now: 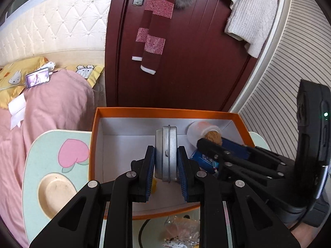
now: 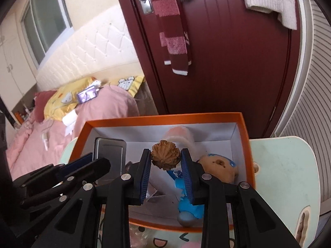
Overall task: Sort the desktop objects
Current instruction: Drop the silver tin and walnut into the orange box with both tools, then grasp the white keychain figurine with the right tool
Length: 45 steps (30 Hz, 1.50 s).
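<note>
While both tongs hang over the orange box (image 1: 165,111) on the table (image 1: 35,155), left tongs (image 1: 166,166) clamped on the metal tin (image 1: 166,155), right tongs (image 2: 165,165) clamped on the walnut (image 2: 164,155): lower each well inside the walls, tin toward the bare left floor, walnut right beside the plush toy (image 2: 219,165), then release gently.

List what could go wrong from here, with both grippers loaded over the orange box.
1. The walnut is pinched only at the pad tips of the right gripper; being round and ridged, it could slip out.
2. The left gripper holds the metal tin on edge; dropped so, it may tip over or clatter.
3. Both grippers crowd the orange box side by side and might collide.
</note>
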### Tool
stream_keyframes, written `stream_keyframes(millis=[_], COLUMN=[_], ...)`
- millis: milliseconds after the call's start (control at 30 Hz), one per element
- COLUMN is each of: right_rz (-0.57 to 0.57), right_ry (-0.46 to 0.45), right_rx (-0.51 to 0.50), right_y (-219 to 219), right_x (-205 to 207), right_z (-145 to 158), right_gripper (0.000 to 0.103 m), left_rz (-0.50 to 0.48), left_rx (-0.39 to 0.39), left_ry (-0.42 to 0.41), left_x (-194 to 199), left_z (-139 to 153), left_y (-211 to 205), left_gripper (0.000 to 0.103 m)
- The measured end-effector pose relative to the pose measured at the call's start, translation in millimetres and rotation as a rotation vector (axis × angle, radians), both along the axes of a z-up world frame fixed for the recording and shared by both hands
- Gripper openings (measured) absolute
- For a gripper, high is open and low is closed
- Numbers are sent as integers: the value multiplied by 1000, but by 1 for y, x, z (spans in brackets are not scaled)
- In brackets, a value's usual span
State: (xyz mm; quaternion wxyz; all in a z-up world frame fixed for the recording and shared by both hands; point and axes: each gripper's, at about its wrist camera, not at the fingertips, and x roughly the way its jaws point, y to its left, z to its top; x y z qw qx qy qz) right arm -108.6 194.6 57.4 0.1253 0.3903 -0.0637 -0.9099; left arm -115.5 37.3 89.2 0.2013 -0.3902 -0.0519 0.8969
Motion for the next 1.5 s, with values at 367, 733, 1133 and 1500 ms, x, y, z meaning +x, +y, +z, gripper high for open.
stream_keyframes(millis=[367, 733, 1133, 1500], right_rz=[-19, 103, -119, -110], right_ry=[158, 208, 64, -38], right_rx=[38, 29, 104, 93], right_y=[13, 21, 21, 26], right_x=[31, 134, 167, 161], right_z=[18, 10, -47, -65], right_gripper=[49, 72, 76, 83], left_rz=[46, 16, 19, -5], left_rx=[-9, -36, -208, -273], left_ry=[84, 36, 36, 25], left_x=[24, 108, 156, 162], left_z=[19, -9, -62, -82], left_y=[-19, -63, -51, -37], left_gripper=[73, 74, 74, 90])
